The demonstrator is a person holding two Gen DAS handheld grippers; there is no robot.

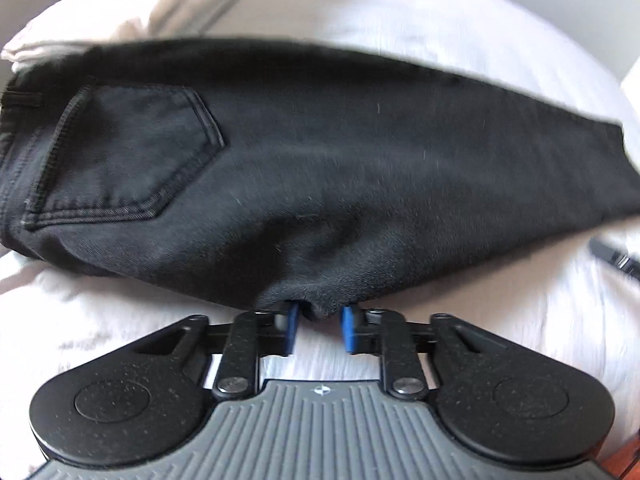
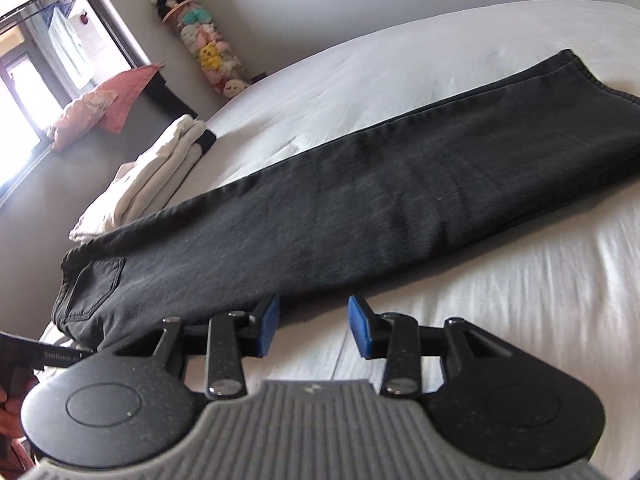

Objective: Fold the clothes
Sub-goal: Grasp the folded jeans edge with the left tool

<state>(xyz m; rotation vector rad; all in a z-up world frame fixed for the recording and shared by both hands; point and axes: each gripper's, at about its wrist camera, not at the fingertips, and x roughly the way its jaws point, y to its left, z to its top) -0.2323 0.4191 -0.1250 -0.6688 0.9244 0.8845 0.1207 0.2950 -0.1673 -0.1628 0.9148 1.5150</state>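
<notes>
White bedding covers the bed [image 2: 500, 300], where black jeans [image 1: 320, 168] lie folded lengthwise beside a stack of cream clothes [image 2: 160, 172]. At the near edge the left gripper [image 1: 319, 326] has its jaws pinched on the denim's fold. Over bare sheet just beside the jeans, the right gripper [image 2: 313, 326] shows parted, empty jaws.

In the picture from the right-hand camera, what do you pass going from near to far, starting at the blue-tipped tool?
Right gripper, jaws open with nothing between them → black jeans laid flat across the white bed → folded cream clothes → tube of plush toys against the wall.
</notes>
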